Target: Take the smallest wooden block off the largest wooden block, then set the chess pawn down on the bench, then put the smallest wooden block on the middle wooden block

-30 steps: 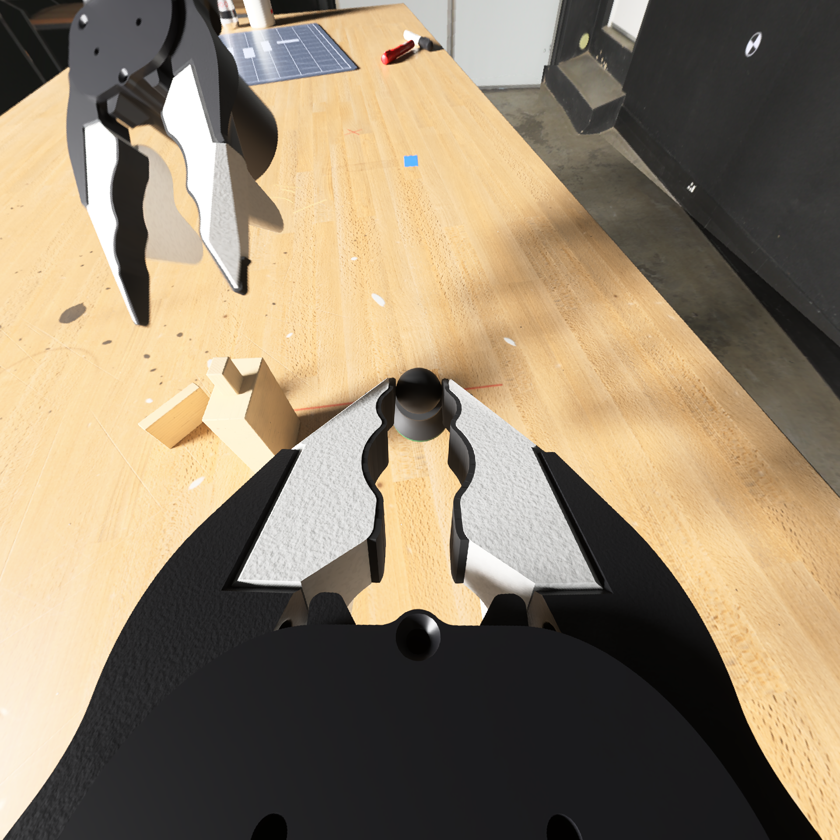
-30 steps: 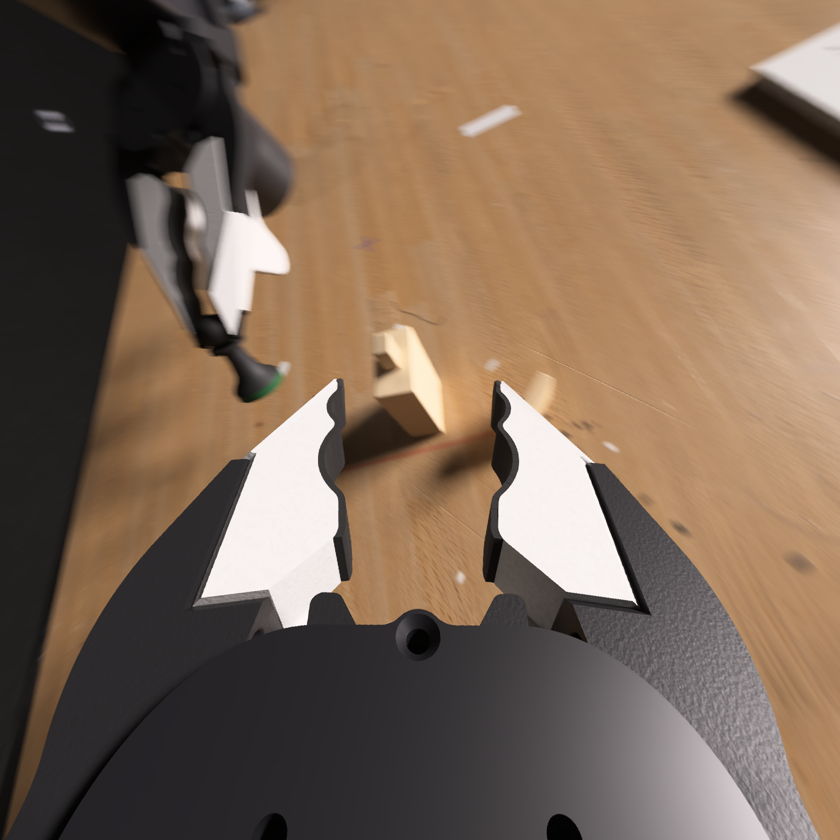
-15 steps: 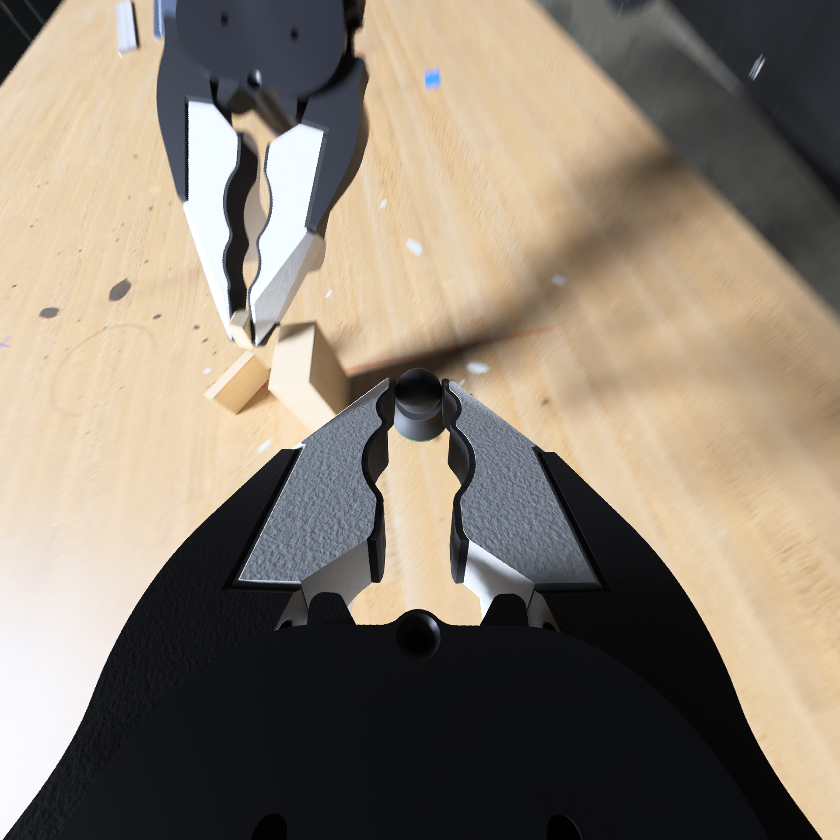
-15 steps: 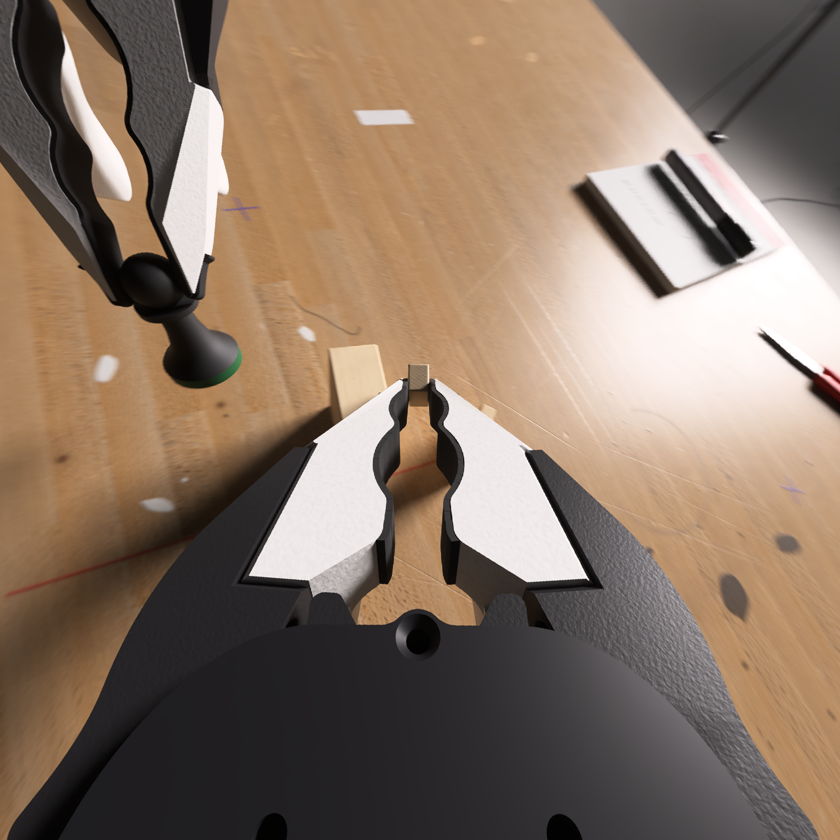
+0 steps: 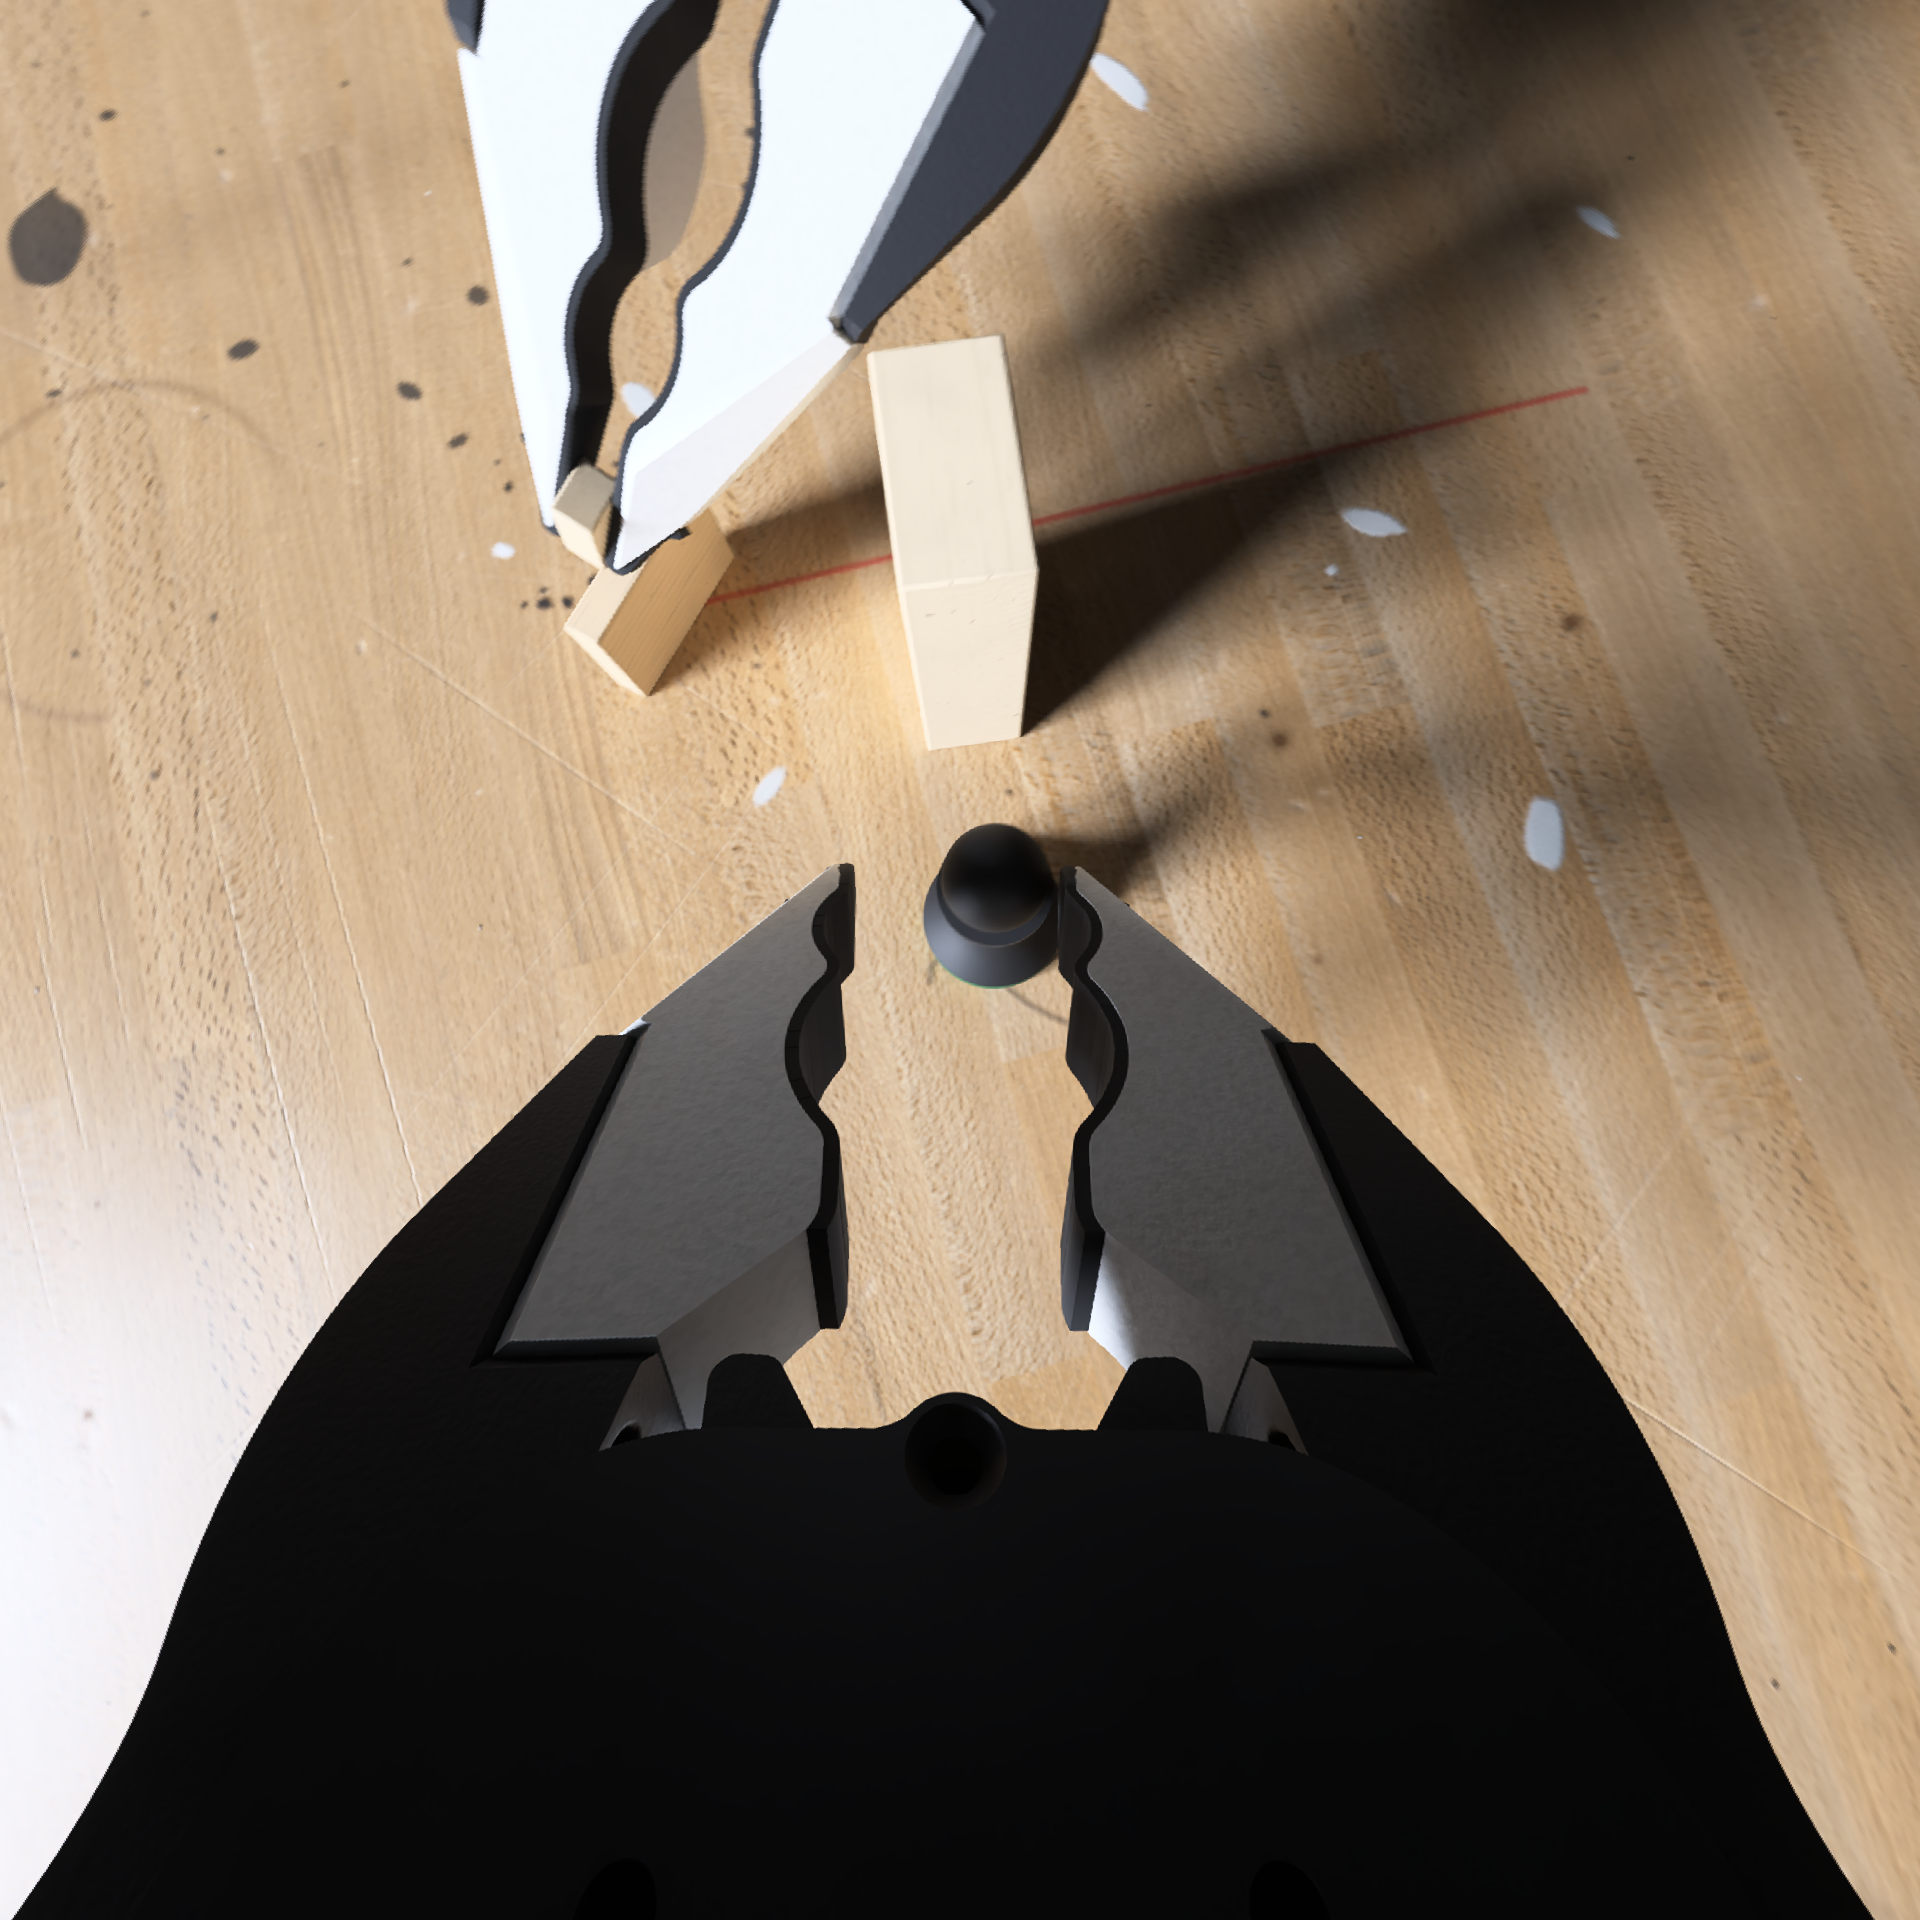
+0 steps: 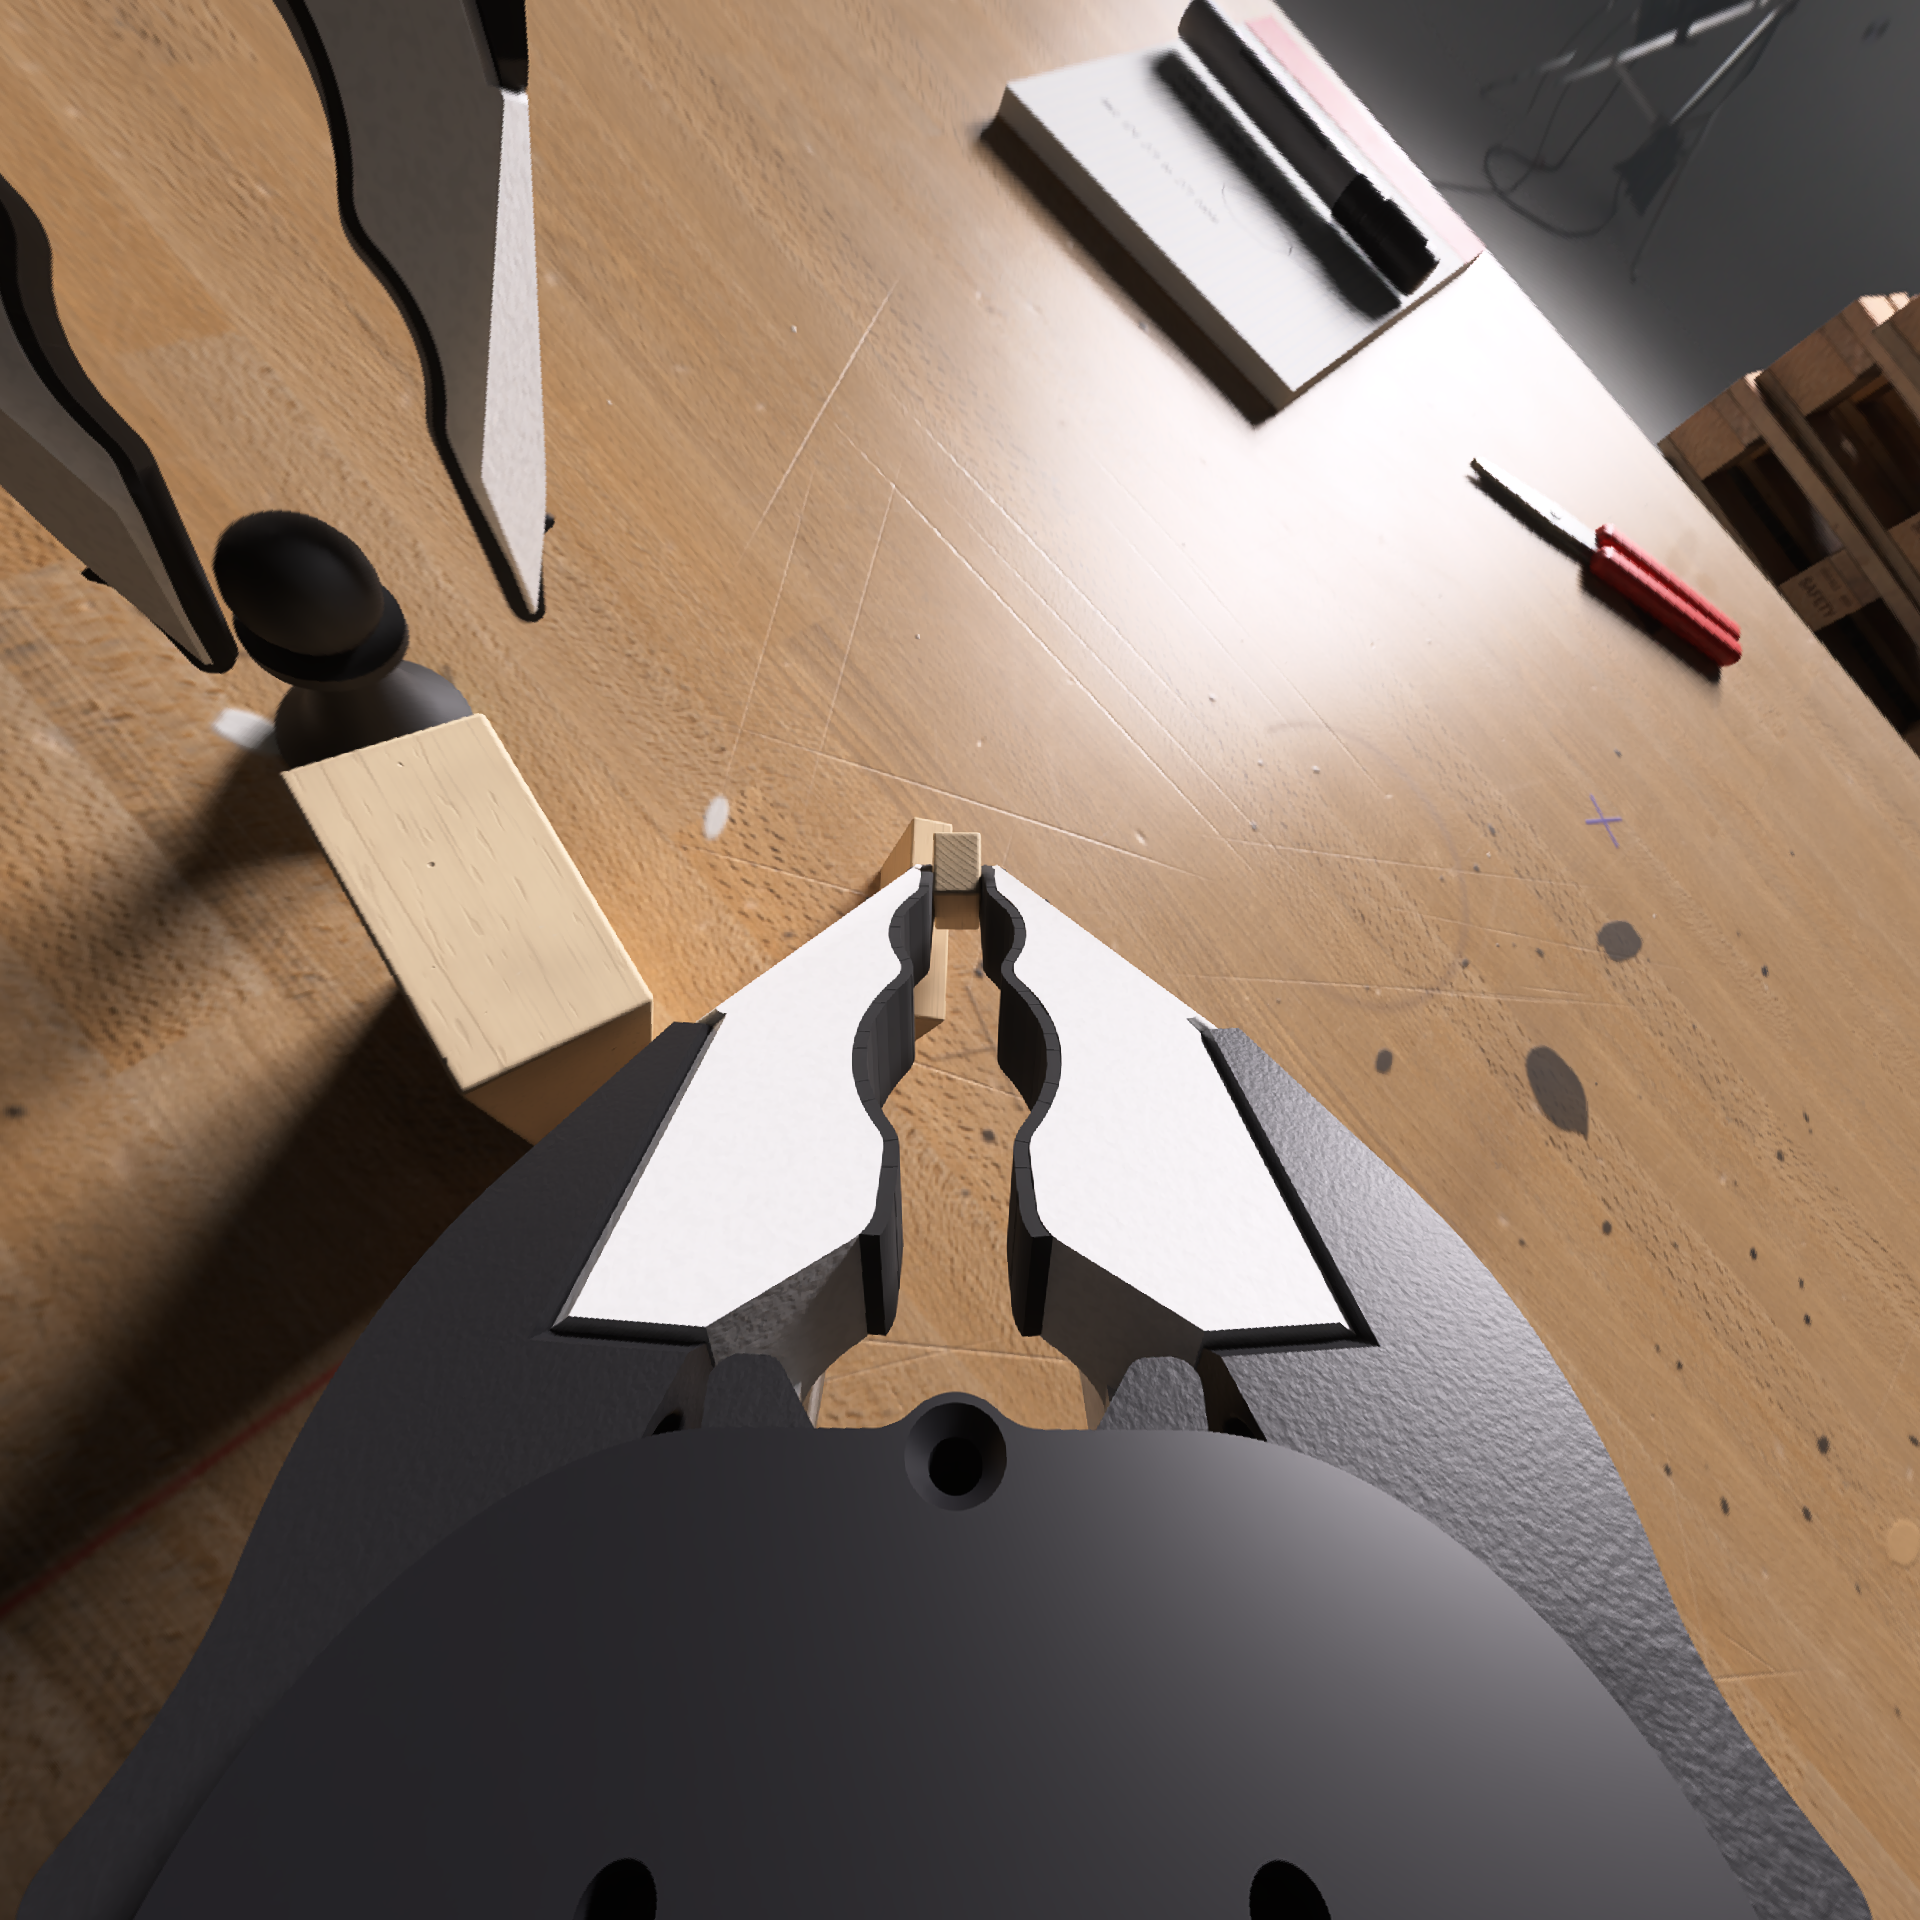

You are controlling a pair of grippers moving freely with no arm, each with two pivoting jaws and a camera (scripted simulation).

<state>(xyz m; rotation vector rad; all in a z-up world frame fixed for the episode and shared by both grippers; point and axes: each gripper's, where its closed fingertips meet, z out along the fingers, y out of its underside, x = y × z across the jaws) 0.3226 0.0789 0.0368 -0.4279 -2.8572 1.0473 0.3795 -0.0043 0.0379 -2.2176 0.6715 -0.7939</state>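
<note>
Since half a second ago: left gripper (image 5: 956,883) has parted, pawn (image 5: 987,914) standing on the bench (image 5: 1455,1039)
Left wrist view: pawn sits just before largest block (image 5: 956,540), freed to stand alone
Right wrist view: right gripper (image 6: 956,878) pinches smallest block (image 6: 956,860) over middle block (image 6: 928,966), poised for stacking; notepad (image 6: 1174,208), red-handled knife (image 6: 1621,566) toward far right edge

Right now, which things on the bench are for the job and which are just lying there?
For the job:
- smallest wooden block, pinched in the right gripper
- middle wooden block
- largest wooden block
- chess pawn, between the open left gripper's fingers

Just lying there:
- white pad with a black marker
- red-handled knife
</note>
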